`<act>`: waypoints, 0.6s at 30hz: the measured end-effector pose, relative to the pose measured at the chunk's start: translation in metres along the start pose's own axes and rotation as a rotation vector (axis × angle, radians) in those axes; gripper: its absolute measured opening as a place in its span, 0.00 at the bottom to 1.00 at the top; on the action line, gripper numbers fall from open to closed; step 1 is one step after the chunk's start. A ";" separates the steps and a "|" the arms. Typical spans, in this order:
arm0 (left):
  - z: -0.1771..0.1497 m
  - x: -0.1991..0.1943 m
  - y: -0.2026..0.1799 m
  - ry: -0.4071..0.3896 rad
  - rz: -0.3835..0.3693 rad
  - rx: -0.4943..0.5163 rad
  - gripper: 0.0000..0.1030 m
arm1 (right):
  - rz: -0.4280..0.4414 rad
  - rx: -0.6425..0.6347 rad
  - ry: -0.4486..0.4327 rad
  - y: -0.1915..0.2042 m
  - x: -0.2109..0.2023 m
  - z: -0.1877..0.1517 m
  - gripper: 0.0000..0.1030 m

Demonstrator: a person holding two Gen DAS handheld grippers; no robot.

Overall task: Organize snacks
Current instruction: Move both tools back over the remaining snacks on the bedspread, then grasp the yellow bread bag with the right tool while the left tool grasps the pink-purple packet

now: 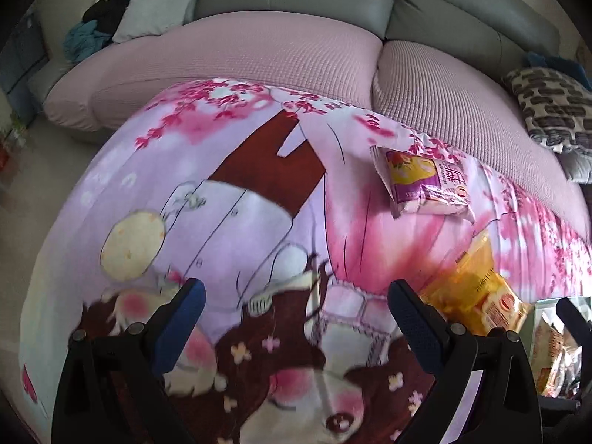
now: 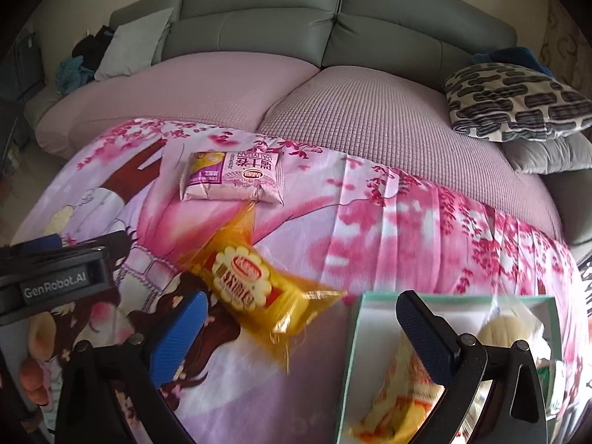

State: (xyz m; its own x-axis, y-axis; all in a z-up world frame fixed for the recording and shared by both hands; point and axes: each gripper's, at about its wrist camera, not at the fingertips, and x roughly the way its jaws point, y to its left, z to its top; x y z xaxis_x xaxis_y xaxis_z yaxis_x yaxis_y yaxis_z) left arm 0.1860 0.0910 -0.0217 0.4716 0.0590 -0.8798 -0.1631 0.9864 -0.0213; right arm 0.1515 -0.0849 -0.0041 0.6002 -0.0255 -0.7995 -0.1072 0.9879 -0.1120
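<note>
A purple-and-white snack packet (image 2: 232, 177) (image 1: 425, 181) lies flat on the pink printed cloth (image 2: 388, 229) at the far side. A yellow biscuit packet (image 2: 251, 288) (image 1: 473, 292) lies nearer, between the purple packet and a mint-rimmed white box (image 2: 357, 336) that holds several wrapped snacks (image 2: 399, 388). My right gripper (image 2: 299, 309) is open, its fingers straddling the yellow packet's near end and the box's left wall. My left gripper (image 1: 296, 294) is open over bare cloth, left of the yellow packet; its body (image 2: 55, 281) shows at the right wrist view's left edge.
The cloth covers a low table in front of a pink-covered sofa seat (image 2: 222, 85) with grey back cushions. A patterned cushion (image 2: 514, 103) lies at the right, a pale pillow (image 2: 129, 48) and dark clothes at the left.
</note>
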 end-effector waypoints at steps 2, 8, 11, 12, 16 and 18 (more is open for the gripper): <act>0.007 0.006 0.000 -0.001 -0.019 -0.002 0.96 | -0.002 -0.021 0.003 0.004 0.006 0.004 1.00; 0.024 0.018 -0.004 -0.014 -0.029 0.001 0.96 | -0.001 -0.052 0.017 0.015 0.025 0.010 1.00; 0.026 0.022 -0.009 -0.024 -0.048 0.014 0.96 | 0.004 -0.056 0.018 0.017 0.033 0.011 1.00; 0.025 0.024 -0.011 -0.026 -0.047 0.023 0.96 | 0.005 -0.053 0.020 0.017 0.035 0.011 1.00; 0.022 0.035 -0.020 -0.012 -0.041 0.058 0.96 | 0.005 -0.053 0.019 0.015 0.040 0.009 1.00; 0.022 0.035 -0.022 -0.011 -0.034 0.066 0.96 | 0.005 -0.051 0.022 0.013 0.042 0.008 1.00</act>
State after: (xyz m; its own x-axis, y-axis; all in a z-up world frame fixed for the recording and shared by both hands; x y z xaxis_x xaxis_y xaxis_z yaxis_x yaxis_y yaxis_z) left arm 0.2251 0.0746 -0.0415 0.4858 0.0267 -0.8737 -0.0899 0.9958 -0.0195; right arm 0.1821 -0.0715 -0.0343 0.5817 -0.0244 -0.8130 -0.1506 0.9790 -0.1372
